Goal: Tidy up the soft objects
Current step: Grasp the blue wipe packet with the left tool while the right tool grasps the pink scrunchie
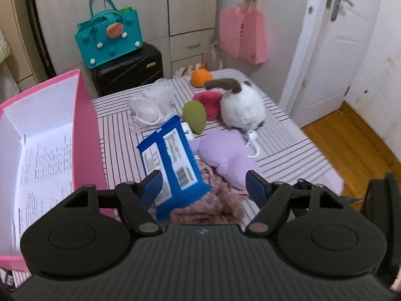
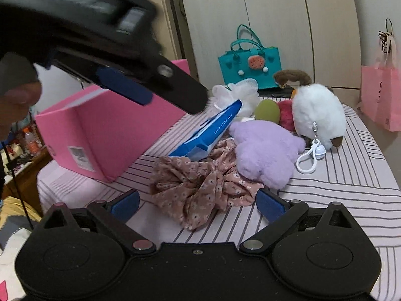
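— So, are the left gripper (image 1: 203, 185) and right gripper (image 2: 198, 204) holding anything?
— Neither, both gape; blue wipes pack (image 1: 173, 160) just ahead, left, floral scrunchie (image 2: 198, 188) between the right's fingers, bare striped bedspread (image 2: 338, 188) rightward

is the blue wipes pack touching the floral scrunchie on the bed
Touching. In the right wrist view the blue wipes pack leans with its lower edge resting on the floral scrunchie, no gap between them; the left wrist view agrees.
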Tool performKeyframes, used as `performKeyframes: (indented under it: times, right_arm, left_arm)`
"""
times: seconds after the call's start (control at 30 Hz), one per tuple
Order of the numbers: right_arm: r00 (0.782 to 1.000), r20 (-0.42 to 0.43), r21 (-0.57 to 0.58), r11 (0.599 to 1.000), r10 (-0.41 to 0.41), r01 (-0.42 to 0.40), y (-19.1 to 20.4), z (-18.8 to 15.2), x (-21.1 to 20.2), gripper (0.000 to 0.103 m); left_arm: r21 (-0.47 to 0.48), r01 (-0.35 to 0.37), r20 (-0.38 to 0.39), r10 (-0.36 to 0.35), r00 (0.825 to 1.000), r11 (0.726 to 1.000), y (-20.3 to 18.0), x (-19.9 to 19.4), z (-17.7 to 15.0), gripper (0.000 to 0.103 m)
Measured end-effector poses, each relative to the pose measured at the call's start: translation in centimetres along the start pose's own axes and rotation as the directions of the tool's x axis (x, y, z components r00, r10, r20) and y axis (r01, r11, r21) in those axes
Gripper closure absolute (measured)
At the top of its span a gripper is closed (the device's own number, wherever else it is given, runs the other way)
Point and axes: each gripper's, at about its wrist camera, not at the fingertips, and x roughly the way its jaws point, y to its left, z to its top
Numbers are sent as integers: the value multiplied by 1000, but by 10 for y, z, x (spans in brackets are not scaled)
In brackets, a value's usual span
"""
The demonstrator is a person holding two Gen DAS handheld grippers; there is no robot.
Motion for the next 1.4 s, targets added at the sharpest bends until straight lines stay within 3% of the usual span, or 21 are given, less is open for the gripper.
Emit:
performKeyframes:
  times: [0.2,0.4,0.47,0.57,0.87,1.03,1.23,1.4]
  right_arm:
    - [1000,-14,24,1000,-16,16,0,4,17,2]
    - [997,7,-26,997,-73,73,7,3,19,18]
    - [997,14,-36,997,-71,71,7,1,17,32]
    - [998,27,-20,998,-62,63,2,-1,9,51]
    - [998,40,27,998,-49,48,-12,-1,6,76]
    - [999,33,54,998,-41,40,-15,-1,4,82]
    - [999,35,52,998,-29,27,-12,-3,5,84]
    - [999,34,63,998,-16,13,-15,-1,10,84]
  left_arm:
    - [-41,-60,-14,60,998,997,12,30,7,37]
    - [-91,-32,-70,26,997,995,24,55,10,53]
    - [-99,-32,-75,24,997,995,23,61,9,60]
    - [-117,-48,-67,40,997,992,23,66,4,61]
    - [-149,-65,-24,62,998,987,27,65,-4,60]
    - [-166,-68,-27,65,998,984,24,62,-1,60]
    - [-130,-18,22,21,1000,991,7,49,5,58]
    - [-112,33,7,-32,999,993,-1,51,7,55]
